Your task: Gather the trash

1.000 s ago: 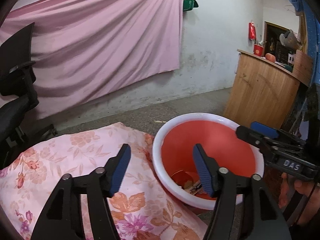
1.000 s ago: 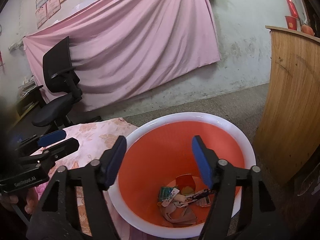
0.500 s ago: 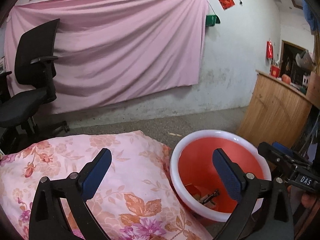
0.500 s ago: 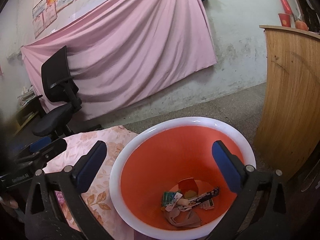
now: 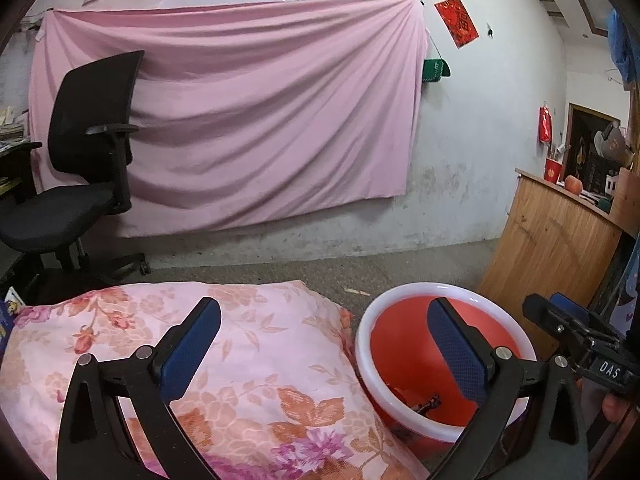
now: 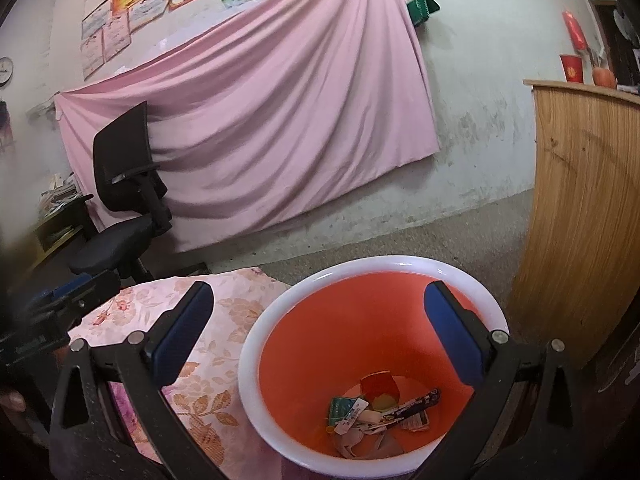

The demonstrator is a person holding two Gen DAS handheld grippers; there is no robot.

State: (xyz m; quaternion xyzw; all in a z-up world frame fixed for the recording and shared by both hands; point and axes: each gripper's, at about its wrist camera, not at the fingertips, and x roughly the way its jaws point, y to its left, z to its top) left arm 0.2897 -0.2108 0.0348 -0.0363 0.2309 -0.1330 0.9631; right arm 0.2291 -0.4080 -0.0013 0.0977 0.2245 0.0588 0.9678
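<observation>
1. Both grippers have just been opening. The left gripper (image 5: 324, 354) went from half-spread jaws a second ago to a wide spread now, and nothing lies between its blue pads (image 5: 188, 350).
2. The right gripper (image 6: 320, 334) has also spread to its widest, released and empty, and hangs over the mouth of the round orange plastic bin with a white rim (image 6: 256, 332).
3. The left wrist view has drawn back and risen since a second ago: the bin filled more of it then, and now sits low at the right, with the pink floral cloth-covered surface (image 5: 248, 364) taking up most of the foreground.
4. My reading: both tools have let go over the bin, so this load is delivered and the next pass is to look for more litter.
5. The trash (image 6: 380, 416) lies in a small heap on the bin's floor, towards its near side: a green card, white paper scraps, a red piece and crumpled grey wrap.
6. The clearest long piece is a dark printed wrapper strip (image 6: 412, 404), lying flat, its long axis running from lower left to upper right in the right wrist view, far end towards the bin's right wall.
7. The visible part of the floral surface, up to its edge just beside the bin, shows no litter; its near left corner is cut off.
</observation>
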